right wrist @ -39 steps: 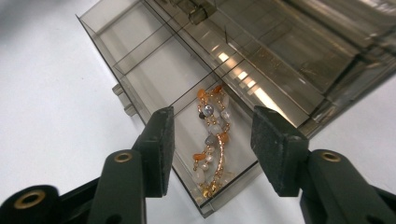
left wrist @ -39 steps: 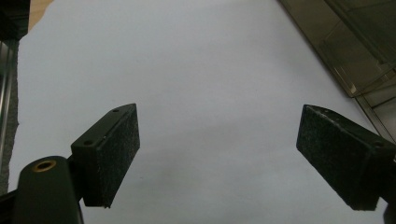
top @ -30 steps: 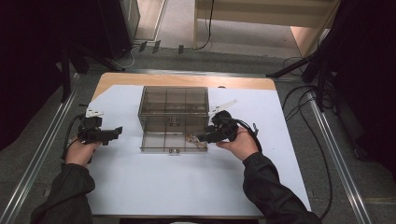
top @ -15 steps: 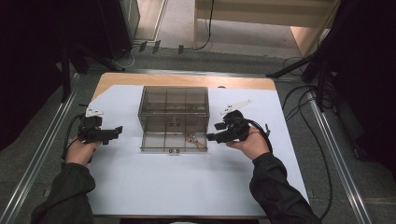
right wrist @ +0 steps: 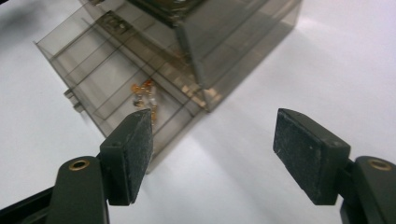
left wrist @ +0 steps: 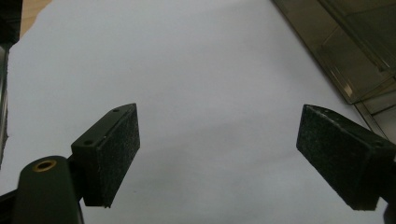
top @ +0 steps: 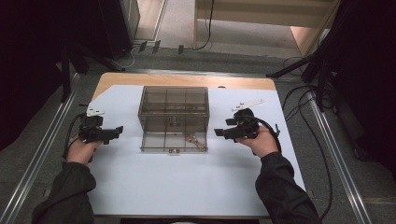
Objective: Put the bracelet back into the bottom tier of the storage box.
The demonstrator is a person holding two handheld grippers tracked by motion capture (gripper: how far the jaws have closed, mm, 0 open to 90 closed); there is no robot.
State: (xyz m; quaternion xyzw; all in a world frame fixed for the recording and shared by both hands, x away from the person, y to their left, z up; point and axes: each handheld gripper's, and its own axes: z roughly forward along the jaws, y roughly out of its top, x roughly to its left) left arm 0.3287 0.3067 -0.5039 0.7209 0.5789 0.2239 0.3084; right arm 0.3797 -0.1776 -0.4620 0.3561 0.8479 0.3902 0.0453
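While both tools gape, smoky drawer box stands between.

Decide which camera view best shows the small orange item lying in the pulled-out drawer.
The right gripper view: the orange item lies close, in a drawer compartment. The high view shows it as a tiny speck. The left gripper view catches just a drawer-box corner.

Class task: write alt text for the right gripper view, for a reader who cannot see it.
Two black tongs stand open with nothing between them, above a white table. Beyond them sits a smoky clear plastic drawer box, its divided drawer pulled out, with a small orange item lying in one compartment.
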